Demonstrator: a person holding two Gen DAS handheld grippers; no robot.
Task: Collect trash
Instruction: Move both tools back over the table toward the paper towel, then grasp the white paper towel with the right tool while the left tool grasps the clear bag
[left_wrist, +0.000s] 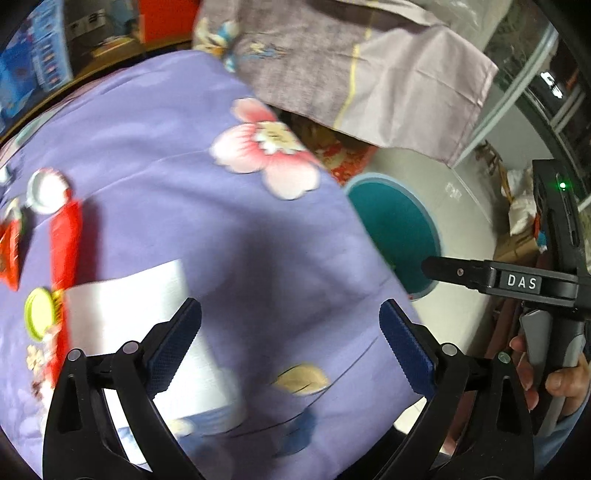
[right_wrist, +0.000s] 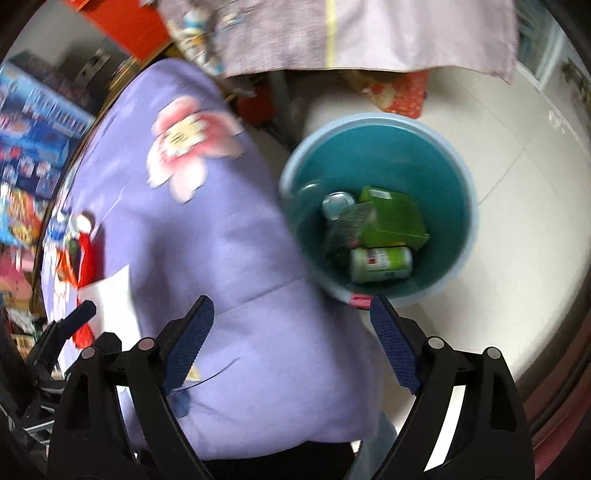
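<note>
1. A purple floral cloth covers a worktop; both views are motion-blurred.
2. The left hand-held gripper hangs over the cloth with its blue-padded jaws spread wide and nothing between them.
3. On the cloth to the left lie pieces of trash: a white sheet of paper just beneath the left finger, a long red wrapper beside it, a round white lid at the wrapper's far end, and a yellow-green lid at its near end.
4. The right hand-held gripper is released too, jaws wide apart and empty, above the cloth's edge and the floor.
5. A teal bin stands on the pale floor just beside the worktop.
6. Inside the bin lie a green box, a green-and-white can and a clear bottle.
7. A grey-pink cloth hangs beyond the bin.
8. In the left view, a person's fingers grip the right tool's handle.
</note>
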